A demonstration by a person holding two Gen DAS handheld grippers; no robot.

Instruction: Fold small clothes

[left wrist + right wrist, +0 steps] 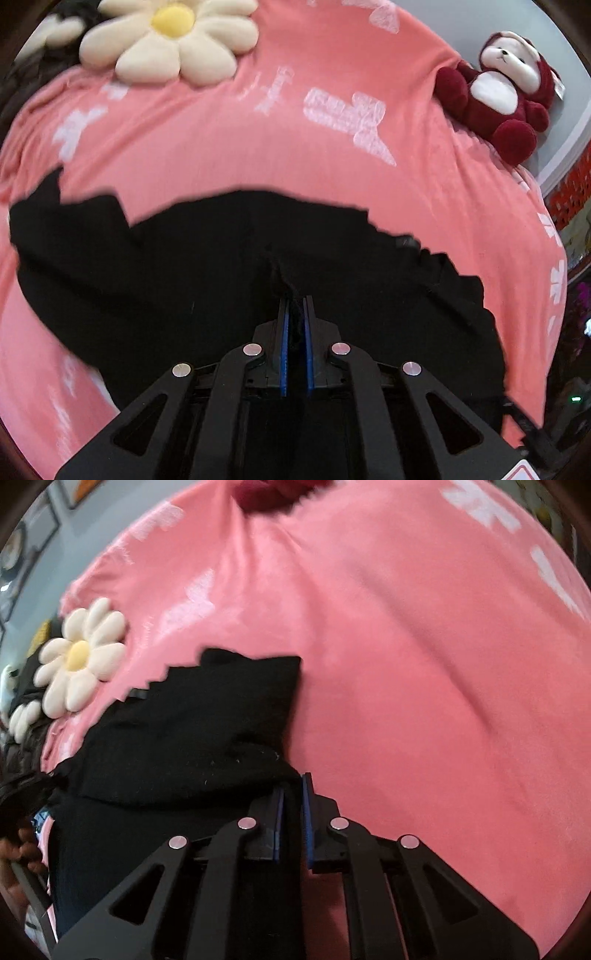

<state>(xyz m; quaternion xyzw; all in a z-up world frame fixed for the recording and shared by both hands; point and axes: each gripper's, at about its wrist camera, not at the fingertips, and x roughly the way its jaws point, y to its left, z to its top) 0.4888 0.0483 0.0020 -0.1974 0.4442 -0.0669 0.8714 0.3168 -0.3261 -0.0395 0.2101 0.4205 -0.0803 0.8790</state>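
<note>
A small black garment (229,258) lies spread across the pink bedspread (221,147). My left gripper (295,301) is shut on a pinch of its black cloth near the near edge. In the right wrist view the same garment (207,716) lies left of centre with a doubled-over layer at its near part. My right gripper (293,781) is shut on the garment's right near corner, with black cloth between the blue pads (306,805).
A cream flower cushion (170,40) lies at the far left of the bed, also in the right wrist view (79,657). A dark red plush bear (502,96) sits at the far right edge. Dark clothes (22,85) lie beside the cushion.
</note>
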